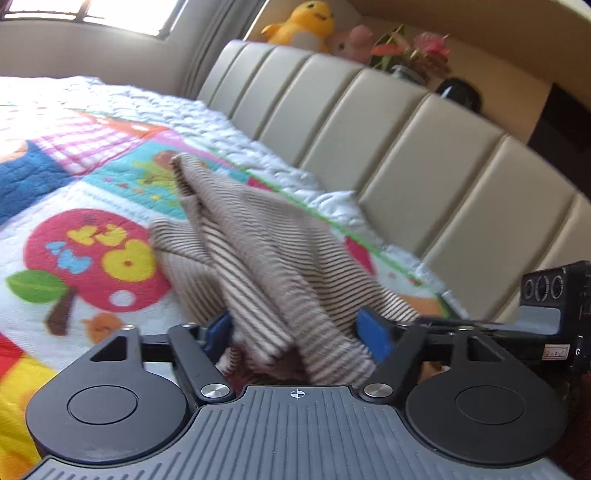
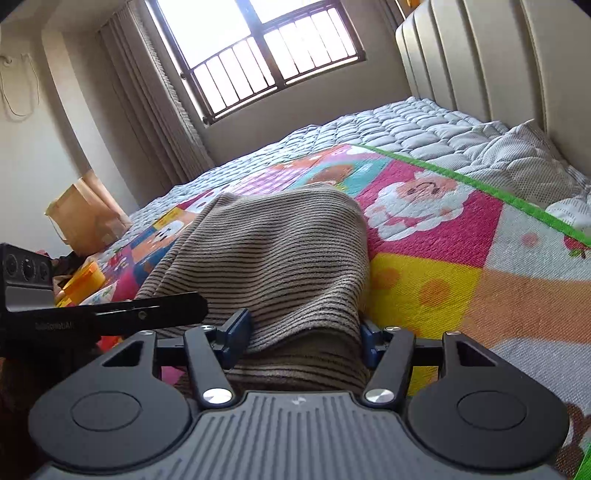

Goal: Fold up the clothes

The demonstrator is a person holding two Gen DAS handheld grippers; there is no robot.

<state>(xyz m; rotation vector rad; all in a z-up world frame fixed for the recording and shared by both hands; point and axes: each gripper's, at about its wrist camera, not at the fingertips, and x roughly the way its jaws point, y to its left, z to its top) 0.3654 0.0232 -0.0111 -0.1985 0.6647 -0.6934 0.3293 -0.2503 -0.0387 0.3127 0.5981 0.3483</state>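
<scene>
A beige garment with thin dark stripes (image 1: 258,240) lies bunched on a colourful patchwork quilt (image 1: 92,258). In the left wrist view it rises in a crumpled ridge from the bed to my left gripper (image 1: 295,334). The blue pads (image 1: 373,336) stand wide apart, open, and the cloth runs through the gap. In the right wrist view the same garment (image 2: 280,251) spreads flatter away from my right gripper (image 2: 303,338). That gripper is also open, and a folded edge of the cloth sits between its blue pads (image 2: 236,332). The cloth hides whether either pad touches it.
A padded beige headboard (image 1: 369,129) runs along the bed, with plush toys (image 1: 306,22) and flowers on top. A white quilted cover (image 2: 424,122) lies under the patchwork quilt (image 2: 424,266). A window (image 2: 258,48), a paper bag (image 2: 81,210) and a yellow box (image 2: 81,284) are beyond the bed.
</scene>
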